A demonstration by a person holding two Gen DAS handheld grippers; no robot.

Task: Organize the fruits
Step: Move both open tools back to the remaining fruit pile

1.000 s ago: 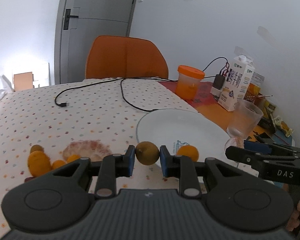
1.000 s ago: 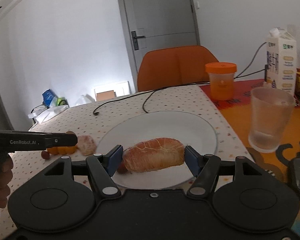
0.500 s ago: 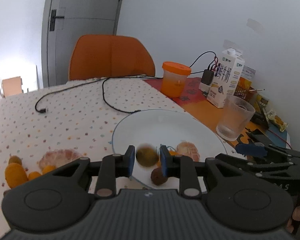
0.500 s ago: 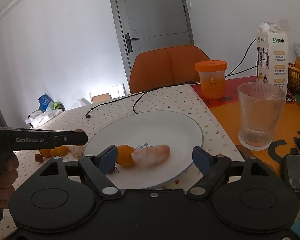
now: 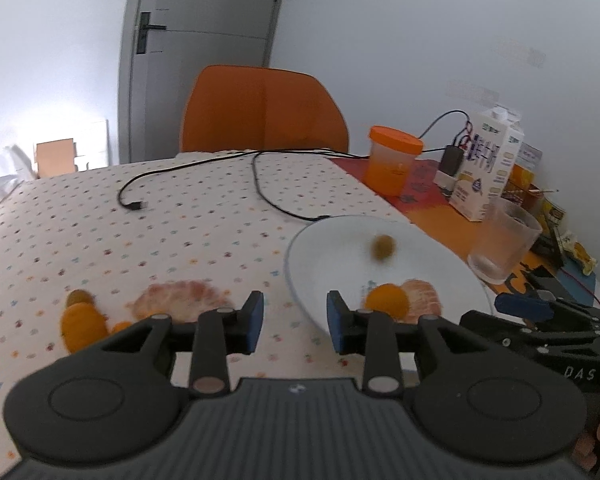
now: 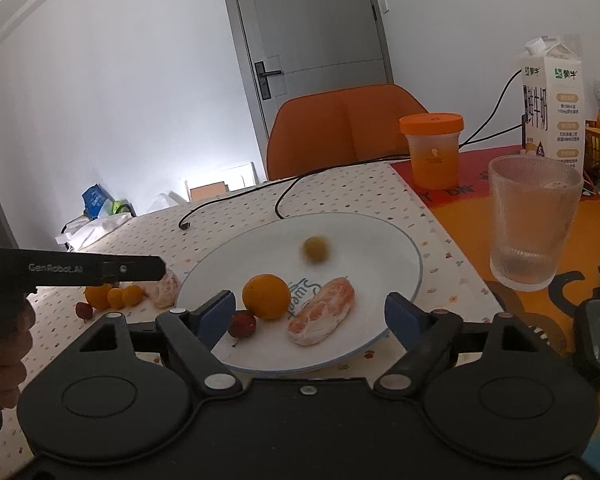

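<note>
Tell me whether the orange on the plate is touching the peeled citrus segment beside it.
Apart. The right wrist view shows bare white plate between the orange and the peeled segment.

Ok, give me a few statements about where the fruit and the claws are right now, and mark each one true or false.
1. The left claw is shut on the green fruit. False: its jaws are open with nothing between them, and the green fruit is over the white plate, blurred.
2. An orange lies on the plate. True.
3. The peeled citrus segment lies on the tablecloth beside the plate. False: it is on the plate, right of the orange.
4. The right claw is open. True.
5. The ribbed glass stands on the plate. False: it stands on the orange mat, right of the plate.
6. Small orange fruits remain on the tablecloth left of the plate. True.
</note>
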